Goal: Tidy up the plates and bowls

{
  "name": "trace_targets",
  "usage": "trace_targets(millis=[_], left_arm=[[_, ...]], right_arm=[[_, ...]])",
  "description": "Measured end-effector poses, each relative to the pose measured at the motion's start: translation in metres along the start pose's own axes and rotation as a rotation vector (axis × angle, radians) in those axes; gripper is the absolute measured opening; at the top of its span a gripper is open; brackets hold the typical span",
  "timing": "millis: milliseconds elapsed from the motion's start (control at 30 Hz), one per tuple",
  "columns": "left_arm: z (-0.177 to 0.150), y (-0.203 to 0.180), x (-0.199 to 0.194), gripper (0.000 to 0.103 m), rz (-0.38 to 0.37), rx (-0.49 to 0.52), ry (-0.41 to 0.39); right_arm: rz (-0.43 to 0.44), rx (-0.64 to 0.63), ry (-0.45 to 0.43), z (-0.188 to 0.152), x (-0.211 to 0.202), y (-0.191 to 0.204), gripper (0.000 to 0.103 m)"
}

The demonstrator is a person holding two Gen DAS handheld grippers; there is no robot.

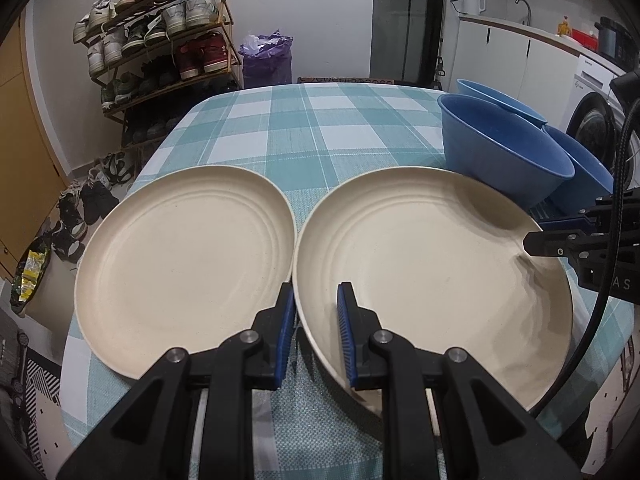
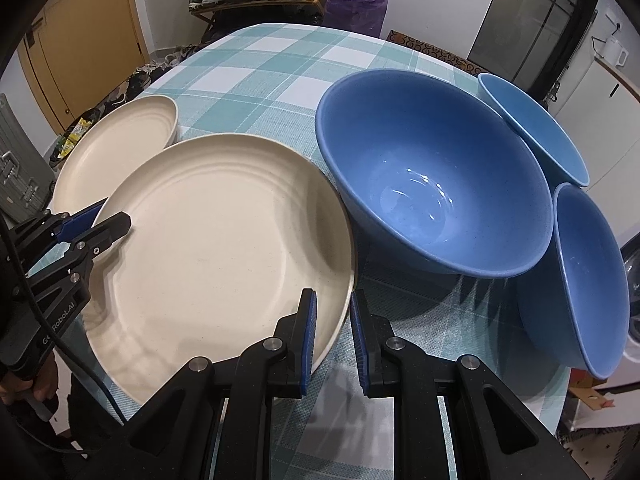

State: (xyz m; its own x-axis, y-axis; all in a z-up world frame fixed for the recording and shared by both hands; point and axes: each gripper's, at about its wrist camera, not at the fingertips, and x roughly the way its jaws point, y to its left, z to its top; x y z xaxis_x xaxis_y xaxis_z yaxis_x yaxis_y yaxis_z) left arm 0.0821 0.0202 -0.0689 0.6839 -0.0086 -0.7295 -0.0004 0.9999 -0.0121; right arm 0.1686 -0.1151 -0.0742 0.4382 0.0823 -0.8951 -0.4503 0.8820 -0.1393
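Note:
Two cream plates lie side by side on the checked tablecloth: the left plate [image 1: 188,256] and the right plate [image 1: 432,276], which also shows in the right wrist view [image 2: 224,240]. Three blue bowls stand to their right: a big one [image 2: 432,192] and two smaller ones [image 2: 532,124] [image 2: 580,280]. My left gripper [image 1: 316,312] is open, its jaws straddling the right plate's left rim. My right gripper [image 2: 334,320] is open, its jaws straddling the same plate's right rim. Each gripper shows in the other's view: the right gripper [image 1: 536,232] and the left gripper [image 2: 104,216].
The table [image 1: 320,128] has bare cloth beyond the plates. A shoe rack [image 1: 160,44] and a purple bag [image 1: 266,60] stand behind it. A counter with a kettle [image 1: 474,2] and a washing machine [image 1: 600,120] are at the right. Shoes lie on the floor at the left.

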Motion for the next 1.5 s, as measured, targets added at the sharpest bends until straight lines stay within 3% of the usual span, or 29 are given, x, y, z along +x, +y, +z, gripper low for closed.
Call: trace_targets(millis=[667,767,967,1100,1367,1500], left_arm=[[-0.007,-0.01,0.003,0.022,0.051,0.057,-0.023],[-0.007,-0.011,0.004,0.03,0.046,0.053,-0.023],[-0.004,-0.009,0.005,0.04,0.007,0.037,0.019],[0.002,-0.001,-0.005,0.052,-0.027,-0.001,0.026],[0.009,0.01,-0.022,0.055,-0.014,-0.027,0.001],[0.012,0.017,-0.036,0.088,-0.01,-0.046,-0.04]], right_arm=[[-0.07,-0.04,-0.022,-0.002,0.008,0.01,0.017],[-0.057,-0.038,-0.027,-0.003,0.007,0.008,0.019],[0.005,-0.047,-0.042,-0.005,0.003,0.009,0.039],[0.051,-0.05,-0.053,-0.004,-0.002,0.01,0.041],[0.144,-0.089,-0.094,-0.004,-0.02,0.026,0.052],[0.181,-0.092,-0.14,0.0,-0.032,0.034,0.068]])
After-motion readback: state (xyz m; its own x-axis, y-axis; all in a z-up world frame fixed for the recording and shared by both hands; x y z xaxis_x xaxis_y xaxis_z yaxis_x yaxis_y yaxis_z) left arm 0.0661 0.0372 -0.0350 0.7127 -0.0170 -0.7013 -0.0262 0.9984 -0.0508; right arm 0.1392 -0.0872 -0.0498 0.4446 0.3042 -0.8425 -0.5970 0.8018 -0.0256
